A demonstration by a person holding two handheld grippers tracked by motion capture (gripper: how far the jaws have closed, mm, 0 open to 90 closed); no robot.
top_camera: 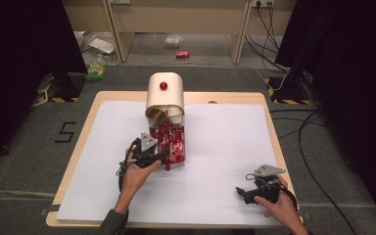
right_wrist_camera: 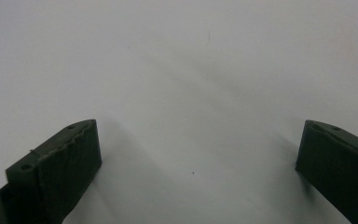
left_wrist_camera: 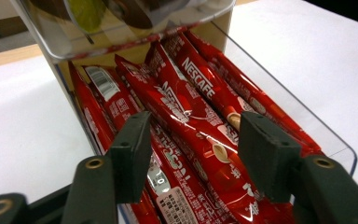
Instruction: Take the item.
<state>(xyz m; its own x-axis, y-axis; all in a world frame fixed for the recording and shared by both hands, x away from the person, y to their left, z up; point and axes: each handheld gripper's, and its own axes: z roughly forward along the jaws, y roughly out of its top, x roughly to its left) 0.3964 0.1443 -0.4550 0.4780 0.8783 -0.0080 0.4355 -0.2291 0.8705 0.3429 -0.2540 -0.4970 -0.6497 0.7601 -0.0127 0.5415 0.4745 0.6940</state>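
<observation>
The left claw [top_camera: 162, 157] sits at the open front end of the clear drawer [left_wrist_camera: 307, 126], which is pulled out of the cream dispenser box [top_camera: 164, 95] in the middle of the counter [top_camera: 225, 147]. The drawer is packed with red coffee sticks [left_wrist_camera: 191, 116]. In the left gripper view they lie lengthwise, long axes running away from the claw toward the box, so the jaws straddle them across their narrow width. The jaws stand partway apart with a couple of sticks between them, and I can't see either pad pressing on a wrapper, so nothing looks gripped yet.

The left hand [top_camera: 138, 177] is clearly the nearer one. The right claw [top_camera: 241, 192] rests well off toward the near right corner, jaws wide apart over bare white sheet, holding nothing.

What the pick will turn on, I'd judge, is getting one stick alone between the pads. They lie tight side by side and overlapping, so closing here could catch two. The clear side walls of the drawer hem the jaws in on both sides, and the transparent upper compartment [left_wrist_camera: 121, 28] of the box overhangs the far end, so the claw has room only at this near end. The box's red knob [top_camera: 163, 85] is well clear of the work
</observation>
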